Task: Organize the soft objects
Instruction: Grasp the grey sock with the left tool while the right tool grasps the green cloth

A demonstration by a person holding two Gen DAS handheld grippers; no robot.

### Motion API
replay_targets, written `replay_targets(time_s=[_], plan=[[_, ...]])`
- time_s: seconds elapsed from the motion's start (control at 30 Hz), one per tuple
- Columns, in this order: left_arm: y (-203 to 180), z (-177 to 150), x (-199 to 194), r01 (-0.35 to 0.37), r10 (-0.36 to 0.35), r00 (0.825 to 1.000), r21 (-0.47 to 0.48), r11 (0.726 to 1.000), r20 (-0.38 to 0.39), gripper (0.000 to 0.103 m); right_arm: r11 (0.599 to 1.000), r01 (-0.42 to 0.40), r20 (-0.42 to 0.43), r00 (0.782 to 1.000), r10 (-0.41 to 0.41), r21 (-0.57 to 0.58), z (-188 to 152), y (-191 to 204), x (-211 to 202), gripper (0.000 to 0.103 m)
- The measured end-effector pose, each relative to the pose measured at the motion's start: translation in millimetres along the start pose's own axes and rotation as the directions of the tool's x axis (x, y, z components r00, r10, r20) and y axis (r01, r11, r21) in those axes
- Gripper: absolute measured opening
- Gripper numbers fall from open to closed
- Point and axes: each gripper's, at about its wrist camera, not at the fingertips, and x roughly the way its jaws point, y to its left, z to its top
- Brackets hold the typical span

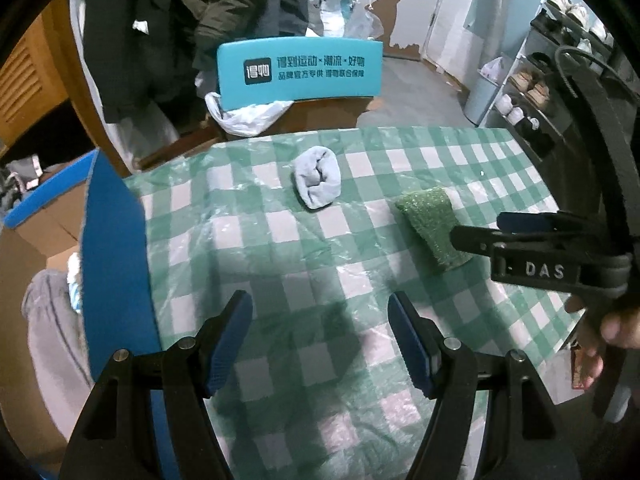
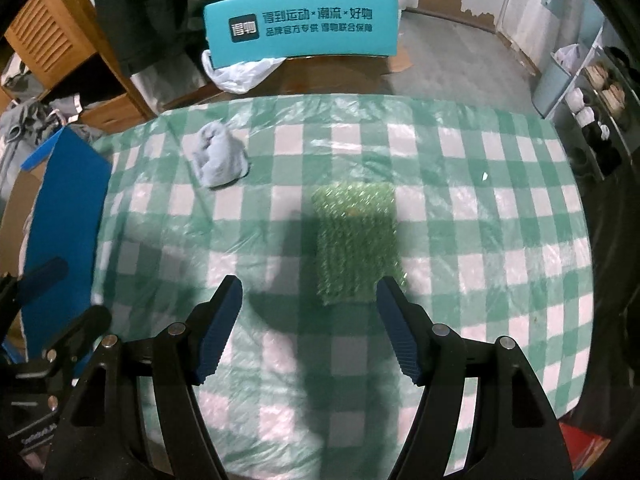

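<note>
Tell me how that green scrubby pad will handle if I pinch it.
The green pad looks like loose mesh, so it will probably squash and sag rather than stay stiff. It lies flat, so rolling is unlikely. Its rough, glinting weave should grip well, and it is likely light.

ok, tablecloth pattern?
Green-and-white check tablecloth under clear plastic; shows best in the right wrist view.
</note>
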Motion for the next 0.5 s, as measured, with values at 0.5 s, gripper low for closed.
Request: replay_targets(time_s=[0.5], plan=[[7,24,51,0.058,-0.061,0.997,-0.073,0.996,-0.039,0.072,0.999,-0.012,-0.057,0.998,0.014,0.042,27,-26,55,0.069]])
